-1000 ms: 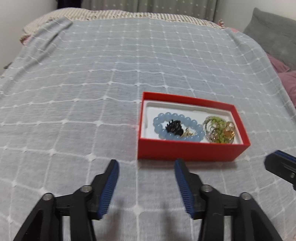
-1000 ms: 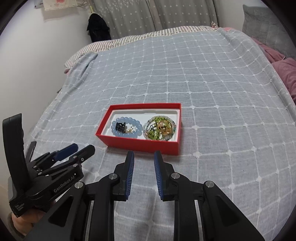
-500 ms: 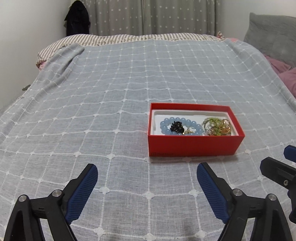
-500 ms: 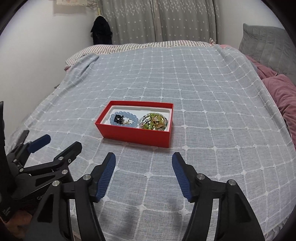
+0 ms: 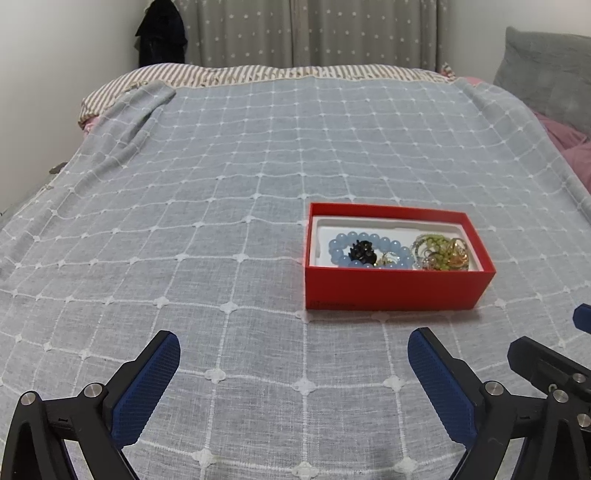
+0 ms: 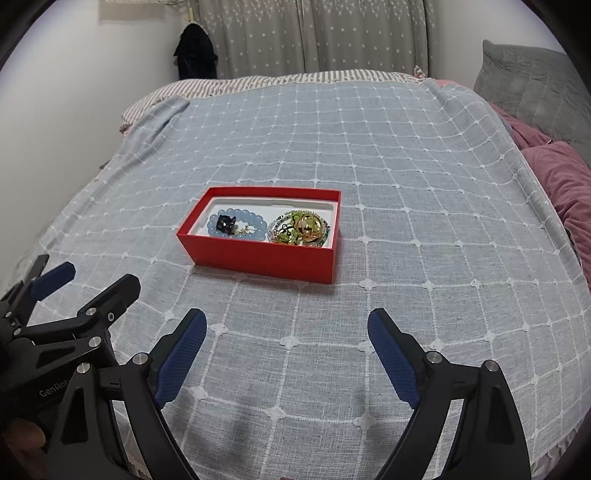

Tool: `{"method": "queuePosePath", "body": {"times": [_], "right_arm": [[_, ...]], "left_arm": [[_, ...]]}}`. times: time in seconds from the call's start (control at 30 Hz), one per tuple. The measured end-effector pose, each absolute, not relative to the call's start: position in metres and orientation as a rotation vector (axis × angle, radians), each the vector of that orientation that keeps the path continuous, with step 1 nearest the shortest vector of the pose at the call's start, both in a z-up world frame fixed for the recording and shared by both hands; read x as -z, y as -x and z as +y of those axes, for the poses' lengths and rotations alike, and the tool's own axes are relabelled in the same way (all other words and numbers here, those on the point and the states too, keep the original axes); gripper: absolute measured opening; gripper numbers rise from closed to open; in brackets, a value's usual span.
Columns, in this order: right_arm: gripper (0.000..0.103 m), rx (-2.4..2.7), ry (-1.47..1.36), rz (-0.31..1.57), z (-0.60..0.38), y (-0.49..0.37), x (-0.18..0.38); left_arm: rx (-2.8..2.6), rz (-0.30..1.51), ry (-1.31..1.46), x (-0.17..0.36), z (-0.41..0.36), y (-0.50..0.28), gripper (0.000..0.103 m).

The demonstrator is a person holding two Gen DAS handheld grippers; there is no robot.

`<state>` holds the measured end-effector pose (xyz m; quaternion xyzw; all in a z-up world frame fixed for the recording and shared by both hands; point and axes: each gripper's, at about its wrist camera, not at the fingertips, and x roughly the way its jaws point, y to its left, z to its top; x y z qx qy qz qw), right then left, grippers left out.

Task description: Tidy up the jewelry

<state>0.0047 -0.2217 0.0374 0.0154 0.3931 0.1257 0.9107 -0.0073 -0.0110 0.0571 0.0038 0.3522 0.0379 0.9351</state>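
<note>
A red box (image 5: pixel 391 288) with a white liner lies on the bed; it also shows in the right wrist view (image 6: pixel 258 256). Inside lie a blue bead bracelet (image 5: pixel 397 245) around a black piece (image 5: pixel 364 251), and a green and gold tangle of jewelry (image 5: pixel 441 251). The right wrist view shows the bracelet (image 6: pixel 258 223) and the green and gold tangle (image 6: pixel 301 227) too. My left gripper (image 5: pixel 293 345) is open and empty, well short of the box. My right gripper (image 6: pixel 286 323) is open and empty, also short of the box. The left gripper also shows at the right wrist view's left edge (image 6: pixel 85 284).
The grey checked bedspread (image 5: pixel 221 166) covers the whole bed. A grey pillow (image 6: pixel 535 88) and a pink blanket (image 6: pixel 569 177) lie at the right. A wall runs along the left, curtains (image 5: pixel 314 29) hang at the back.
Both grippers have opened wide and pulled back from the box. The box and its jewelry have not moved.
</note>
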Motion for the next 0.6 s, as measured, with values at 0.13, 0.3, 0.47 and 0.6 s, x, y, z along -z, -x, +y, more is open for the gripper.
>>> {"method": "queuePosePath", "body": {"times": [0.13,0.3,0.47,0.6], "right_arm": [[0.096,-0.256,-0.028,0.799,-0.2210,-0.0024,-0.0395],[0.097,-0.266,-0.018,0.797,-0.2172,-0.0001,-0.0402],[0.101,-0.253,-0.012,0.790,-0.2168,0.0003,-0.0410],[0.102,-0.247,-0.023,0.796,-0.2190,-0.0009,-0.0401]], "left_arm": [[-0.077,0.725,0.001,-0.0575,-0.0094,0.0079,0.102],[-0.089,0.726,0.017,-0.0579,-0.0050,0.0069,0.102],[-0.083,0.734,0.025,-0.0579,-0.0037,0.0064,0.102],[-0.080,0.730,0.022,-0.0587,-0.0043,0.0065,0.102]]}}
